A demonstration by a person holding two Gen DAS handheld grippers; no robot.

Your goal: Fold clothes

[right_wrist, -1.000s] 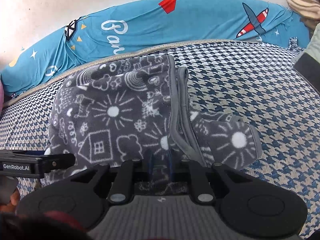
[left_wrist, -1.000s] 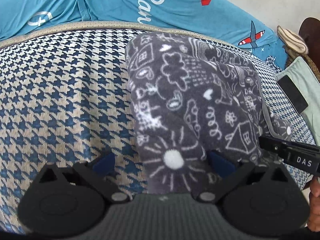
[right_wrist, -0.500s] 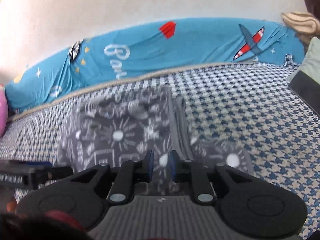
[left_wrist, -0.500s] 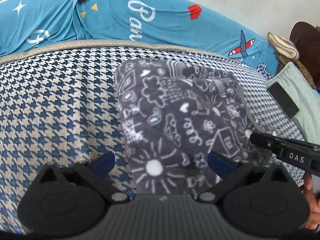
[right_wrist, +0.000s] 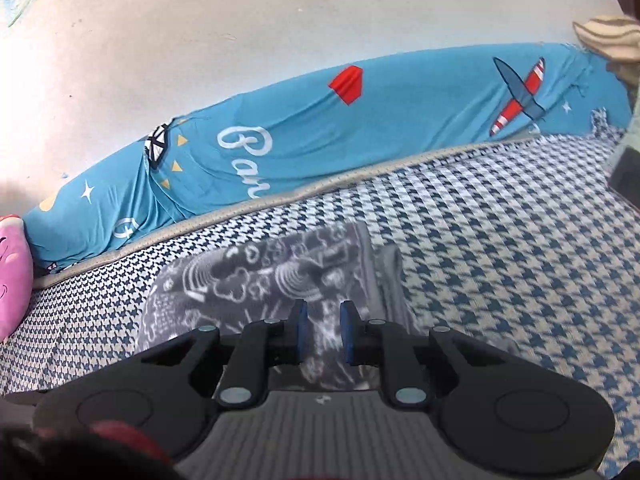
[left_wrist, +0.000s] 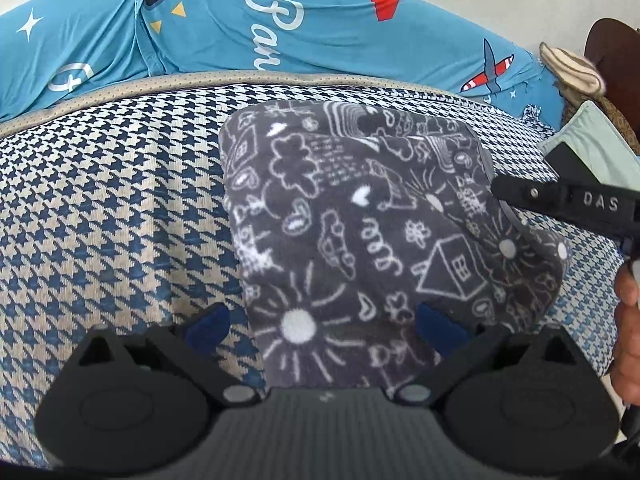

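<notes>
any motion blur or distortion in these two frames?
Left wrist view: sharp; the doodle print on the grey fleece garment is crisp, and the fisheye bows the mattress edge. Right wrist view: motion-smeared; the garment and the houndstooth cover are soft, while the wall looks washed out.

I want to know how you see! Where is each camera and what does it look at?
Left wrist: on the left hand-held gripper, open, looking down at the folded grey doodle garment; a hand shows.
Right wrist: on the right hand-held gripper, slightly open, facing the wall.
Both share the garment, houndstooth cover and blue sheet.
</notes>
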